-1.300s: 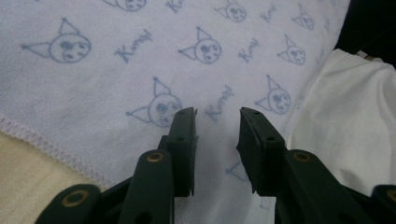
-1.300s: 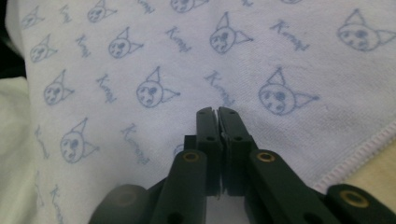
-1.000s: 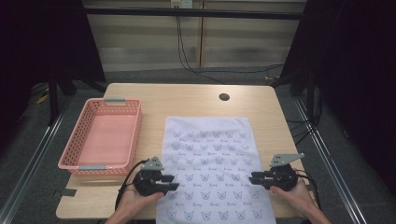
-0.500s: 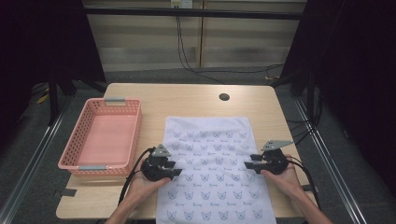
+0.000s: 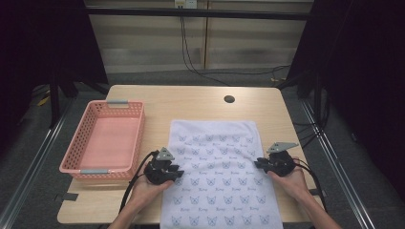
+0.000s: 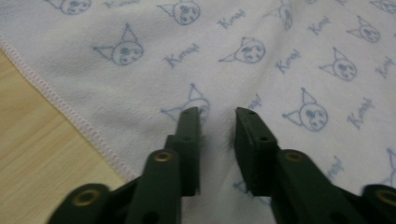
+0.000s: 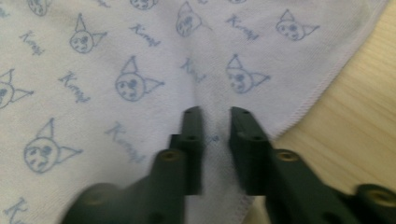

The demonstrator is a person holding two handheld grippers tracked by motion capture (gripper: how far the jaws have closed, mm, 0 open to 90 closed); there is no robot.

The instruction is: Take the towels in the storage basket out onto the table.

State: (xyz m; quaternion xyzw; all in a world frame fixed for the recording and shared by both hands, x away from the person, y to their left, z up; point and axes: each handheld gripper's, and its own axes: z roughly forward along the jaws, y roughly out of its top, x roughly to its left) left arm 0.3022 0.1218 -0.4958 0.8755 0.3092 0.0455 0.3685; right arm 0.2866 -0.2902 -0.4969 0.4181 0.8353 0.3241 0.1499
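One wooden table (image 5: 196,98) stood in the room, long side toward the person. One white towel (image 5: 217,143) printed with small blue cat faces lay flat on it, reaching from the middle of the top down over the 6 o'clock edge. One pink plastic basket (image 5: 104,167) sat at 9 o'clock from the towel, near it but not touching. One round dark hole (image 5: 229,99) marked the tabletop at 12 o'clock from the towel.

Two hands came in from 6 o'clock, each holding one gripper. The left gripper (image 5: 175,172) sat on the towel's 9 o'clock edge, about halfway down its length. The right gripper (image 5: 259,165) sat on the 3 o'clock edge at roughly the same height. The two were well apart, with the full width of the towel between them.

In the left gripper view, the left gripper (image 6: 217,112) showed its two jaws parted by a narrow gap, tips down on the cloth just inside the stitched hem, nothing clamped. In the right gripper view, the right gripper (image 7: 215,111) likewise had its two jaws slightly apart, with a low ridge of cloth running into the gap, not yet pinched. One cable trailed from each gripper, two in all.
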